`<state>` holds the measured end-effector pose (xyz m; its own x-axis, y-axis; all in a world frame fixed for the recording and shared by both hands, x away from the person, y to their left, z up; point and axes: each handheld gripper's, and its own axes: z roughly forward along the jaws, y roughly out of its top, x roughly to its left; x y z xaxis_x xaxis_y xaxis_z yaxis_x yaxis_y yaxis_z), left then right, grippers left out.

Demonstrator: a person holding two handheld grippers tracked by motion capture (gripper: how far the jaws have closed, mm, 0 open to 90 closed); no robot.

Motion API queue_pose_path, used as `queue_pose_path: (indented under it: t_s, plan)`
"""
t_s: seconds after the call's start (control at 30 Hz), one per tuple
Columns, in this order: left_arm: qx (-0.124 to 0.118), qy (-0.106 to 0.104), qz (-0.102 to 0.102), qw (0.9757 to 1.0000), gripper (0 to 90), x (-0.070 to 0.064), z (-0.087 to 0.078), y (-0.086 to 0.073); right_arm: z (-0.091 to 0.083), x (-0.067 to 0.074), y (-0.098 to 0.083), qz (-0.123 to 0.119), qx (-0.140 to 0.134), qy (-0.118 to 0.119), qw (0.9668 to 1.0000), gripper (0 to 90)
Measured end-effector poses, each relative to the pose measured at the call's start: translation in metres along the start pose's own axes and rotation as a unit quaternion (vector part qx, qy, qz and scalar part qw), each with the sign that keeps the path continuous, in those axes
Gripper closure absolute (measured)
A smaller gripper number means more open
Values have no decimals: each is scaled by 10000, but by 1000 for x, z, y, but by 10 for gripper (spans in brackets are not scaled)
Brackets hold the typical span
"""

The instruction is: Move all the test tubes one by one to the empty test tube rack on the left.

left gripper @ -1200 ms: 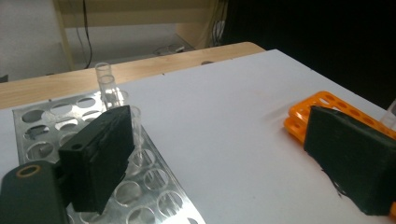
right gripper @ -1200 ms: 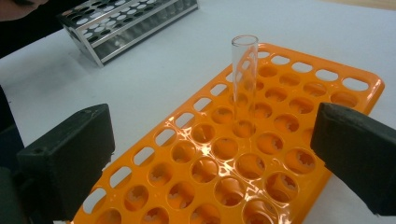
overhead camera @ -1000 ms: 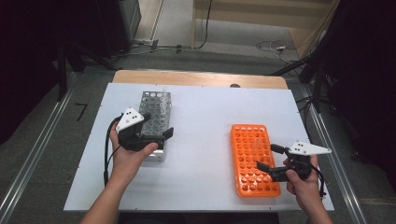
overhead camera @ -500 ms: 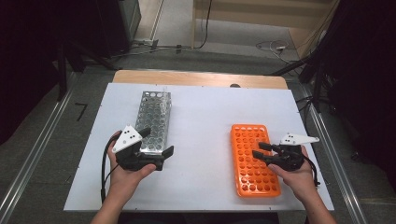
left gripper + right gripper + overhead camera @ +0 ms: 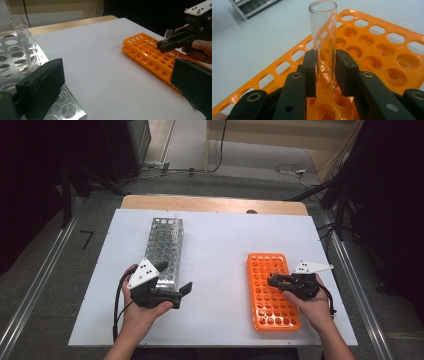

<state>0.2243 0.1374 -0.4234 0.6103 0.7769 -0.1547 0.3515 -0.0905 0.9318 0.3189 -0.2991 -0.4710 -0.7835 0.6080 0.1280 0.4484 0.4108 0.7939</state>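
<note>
In the right gripper view the lower end of the glass tube (image 5: 323, 37) is hidden behind the two black pads, so whether it sits in a hole of the orange rack (image 5: 372, 47) cannot be told, and the rack itself runs off the right and bottom edges. In the high view the tube is too small to make out against the right gripper (image 5: 278, 281) (a faint glint at most). The left gripper view cuts the metal rack (image 5: 15, 55) at its left and bottom edges, and its own pads cover part of both racks.
</note>
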Motion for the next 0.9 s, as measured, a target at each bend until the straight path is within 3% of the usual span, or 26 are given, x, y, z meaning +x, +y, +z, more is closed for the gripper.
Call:
queue_pose_path:
  t_s: [0.3, 0.5, 0.7, 0.9]
  plan:
    - [67, -77, 6, 9999, 0, -4, 7, -4, -2, 3, -3, -35, -74, -160, 9998, 738]
    - [79, -117, 10, 9999, 0, -7, 8, -5, -6, 9, 2, 82, -18, -307, 9995, 739]
    - [87, -163, 28, 9998, 0, -9, 8, -4, -18, 15, 11, 147, -244, -451, 9986, 739]
    - [70, -224, 29, 9997, 0, -13, 10, -3, -27, 23, 18, 123, -466, -346, 9982, 739]
